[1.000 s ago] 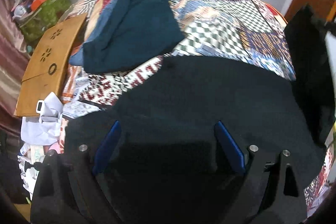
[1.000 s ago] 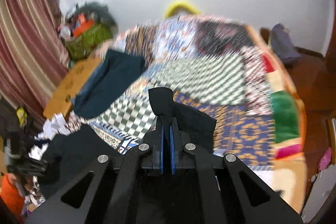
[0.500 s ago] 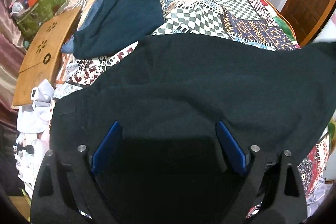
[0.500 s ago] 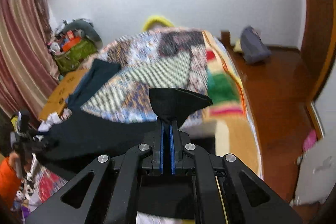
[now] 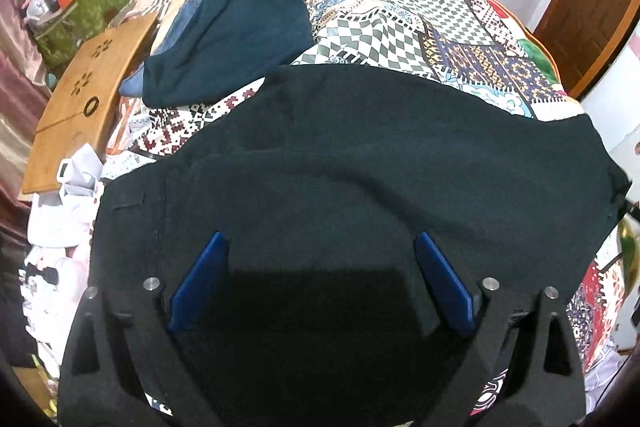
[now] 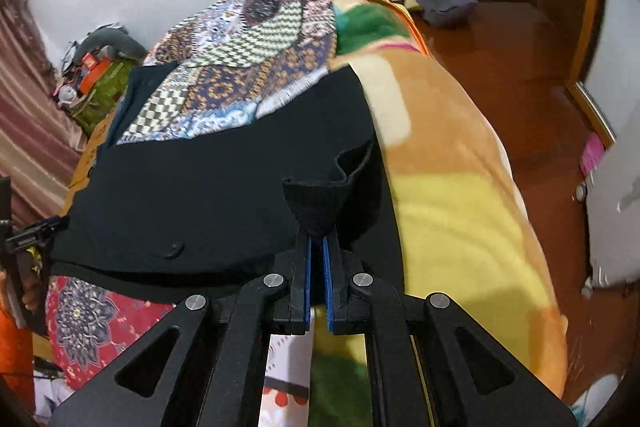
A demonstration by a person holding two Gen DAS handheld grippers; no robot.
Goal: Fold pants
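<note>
Here, the black pants (image 6: pixel 208 187) are spread across the quilted bed (image 6: pixel 248 55). Their edge is clamped by the right hand-held gripper (image 6: pixel 316 251) at lower centre. The left hand-held gripper (image 5: pixel 320 267) is held wide apart above them.

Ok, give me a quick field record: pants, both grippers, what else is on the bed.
pants: black, spread across the quilt, one end pulled toward the bed's right edge
left gripper: open, over the pants, gripping nothing
right gripper: shut on a bunched corner of the pants
other cloth: dark teal garment lying apart on the far left of the quilt
beside bed: wooden tray, white clothes
</note>
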